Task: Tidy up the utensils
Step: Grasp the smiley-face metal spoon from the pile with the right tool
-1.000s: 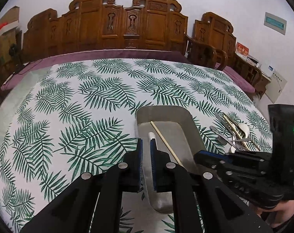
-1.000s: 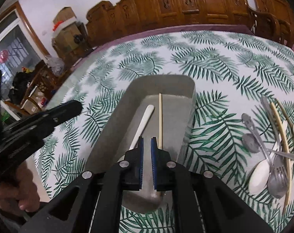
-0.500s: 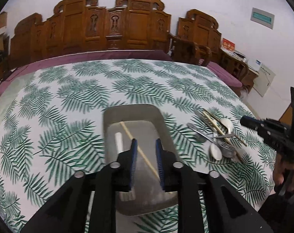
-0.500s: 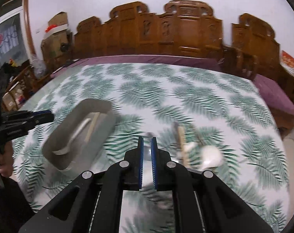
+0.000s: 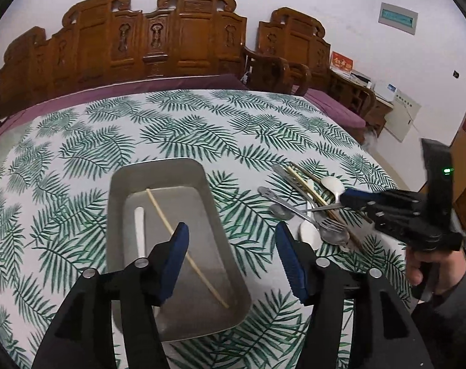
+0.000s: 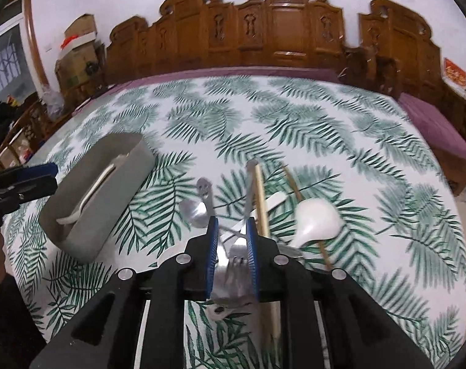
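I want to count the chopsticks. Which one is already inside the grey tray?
The pale wooden chopstick lying slantwise across the grey tray, beside a white spoon. The other chopsticks lie in the heap of utensils on the tablecloth.

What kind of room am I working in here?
Probably a home dining or living room: carved wooden chairs line the wall, a leaf-print tablecloth covers the large table, and cardboard boxes are stacked in a corner.

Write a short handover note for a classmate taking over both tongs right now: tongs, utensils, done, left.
Left tongs: just been opening, empty, above the grey tray.
Right tongs: just been opening slightly, nothing gripped, over the utensil pile.
Done: one chopstick and a white utensil lie in the tray.
Left: metal spoons, fork, white spoons and chopsticks remain on the leaf-print tablecloth.
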`<state>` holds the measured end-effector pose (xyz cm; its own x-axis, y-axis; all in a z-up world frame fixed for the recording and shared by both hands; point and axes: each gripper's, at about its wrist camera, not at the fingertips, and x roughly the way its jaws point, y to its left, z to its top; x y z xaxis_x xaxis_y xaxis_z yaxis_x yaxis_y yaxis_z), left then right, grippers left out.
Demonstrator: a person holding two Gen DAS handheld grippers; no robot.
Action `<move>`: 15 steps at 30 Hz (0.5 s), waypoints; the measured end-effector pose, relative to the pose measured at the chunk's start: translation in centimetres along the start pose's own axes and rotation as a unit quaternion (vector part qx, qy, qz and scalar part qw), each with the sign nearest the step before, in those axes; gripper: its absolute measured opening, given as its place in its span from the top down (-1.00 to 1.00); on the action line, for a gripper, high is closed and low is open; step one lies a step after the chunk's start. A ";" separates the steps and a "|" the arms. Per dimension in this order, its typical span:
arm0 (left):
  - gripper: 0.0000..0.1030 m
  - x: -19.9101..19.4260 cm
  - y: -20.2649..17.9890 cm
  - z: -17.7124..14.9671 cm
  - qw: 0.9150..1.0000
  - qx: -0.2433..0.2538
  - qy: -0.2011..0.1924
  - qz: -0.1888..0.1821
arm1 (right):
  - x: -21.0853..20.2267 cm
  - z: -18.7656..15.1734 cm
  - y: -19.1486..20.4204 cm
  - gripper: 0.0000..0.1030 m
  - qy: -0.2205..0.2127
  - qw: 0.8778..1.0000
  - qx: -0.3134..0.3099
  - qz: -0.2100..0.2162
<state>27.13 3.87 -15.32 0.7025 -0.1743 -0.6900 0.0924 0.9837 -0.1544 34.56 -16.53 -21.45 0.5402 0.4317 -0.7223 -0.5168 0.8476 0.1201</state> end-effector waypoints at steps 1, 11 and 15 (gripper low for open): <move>-0.18 0.0 -0.1 -0.1 1.000 0.001 0.000 0.000 | 0.7 0.0 0.2 0.61 0.009 1.000 -0.003 0.005; -0.19 0.3 -1.5 -0.4 1.000 0.015 0.001 -0.003 | 5.5 -0.1 2.1 0.61 0.072 0.997 -0.028 0.007; -0.19 0.4 -1.8 -0.4 1.000 0.017 0.002 -0.002 | 6.4 0.5 2.3 0.60 0.074 0.996 -0.042 -0.005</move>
<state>26.92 2.05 -15.63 0.6995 -0.1792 -0.6918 0.1194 0.9838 -0.1341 37.17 -11.67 -25.43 0.4450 0.3667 -0.8170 -0.5688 0.8204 0.0585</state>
